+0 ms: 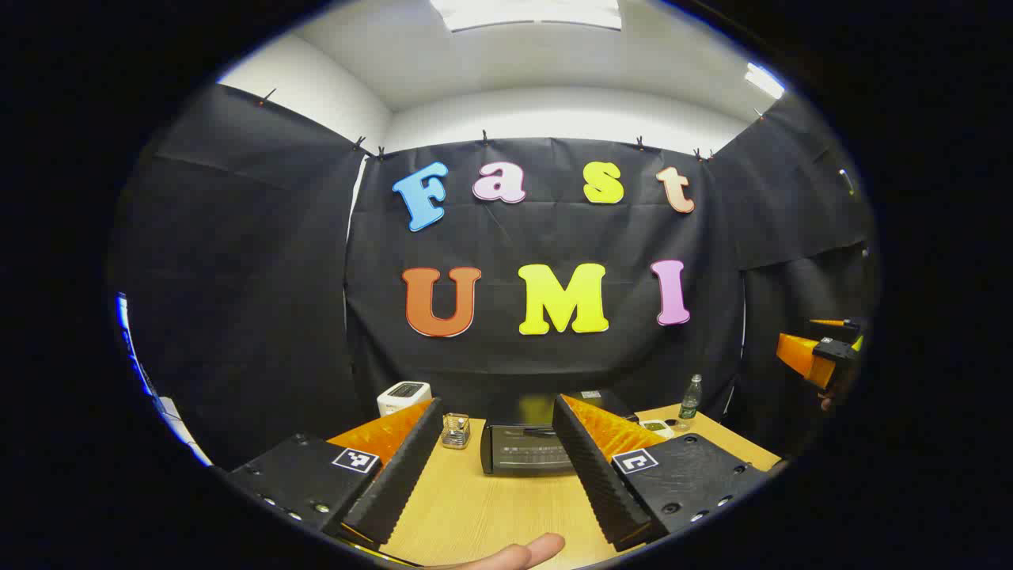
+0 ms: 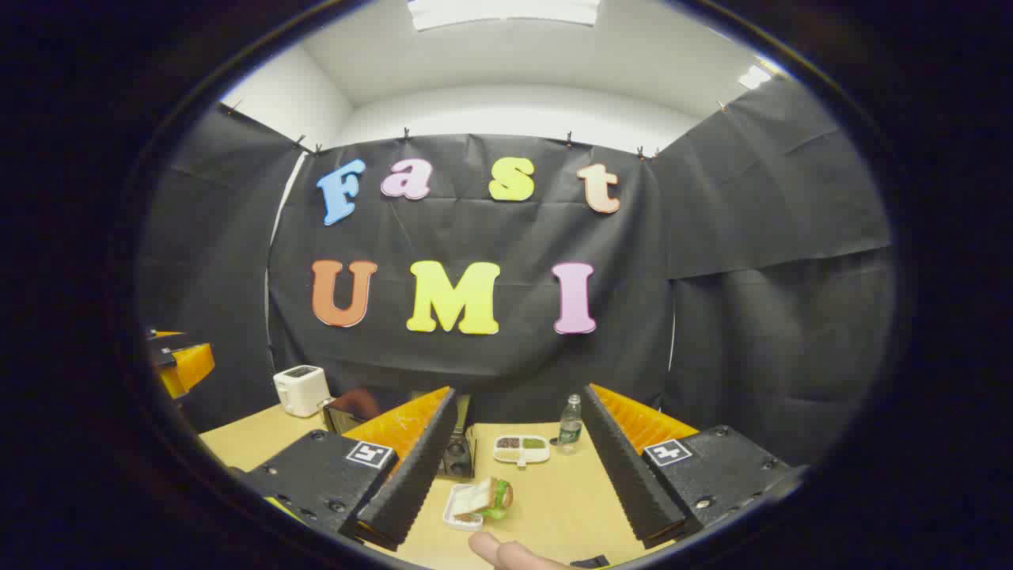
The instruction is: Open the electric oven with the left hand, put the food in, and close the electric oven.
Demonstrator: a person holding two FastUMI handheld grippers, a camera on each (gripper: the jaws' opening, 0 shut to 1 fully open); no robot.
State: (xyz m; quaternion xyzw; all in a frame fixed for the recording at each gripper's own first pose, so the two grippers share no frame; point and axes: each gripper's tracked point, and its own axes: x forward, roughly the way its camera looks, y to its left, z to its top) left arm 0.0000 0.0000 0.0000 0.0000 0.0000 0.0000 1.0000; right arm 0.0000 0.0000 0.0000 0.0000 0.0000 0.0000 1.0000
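Oven (image 1: 526, 443) low centre, door shut. Left gripper (image 1: 495, 467) spread, empty; I'd drop it squarely onto the handle. Right gripper (image 2: 518, 475) spread above sandwich (image 2: 483, 499), waiting.

Toaster (image 1: 403, 396) left of oven (image 1: 526, 447)

A dark electric oven (image 1: 529, 445) sits on the wooden table (image 1: 483, 514), door closed. In front of the oven, a sandwich (image 2: 491, 495) lies on a small white tray (image 2: 459, 507).

White toaster (image 2: 301, 389), water bottle (image 2: 569, 423) and divided dish (image 2: 521, 449) on table (image 2: 554, 499).
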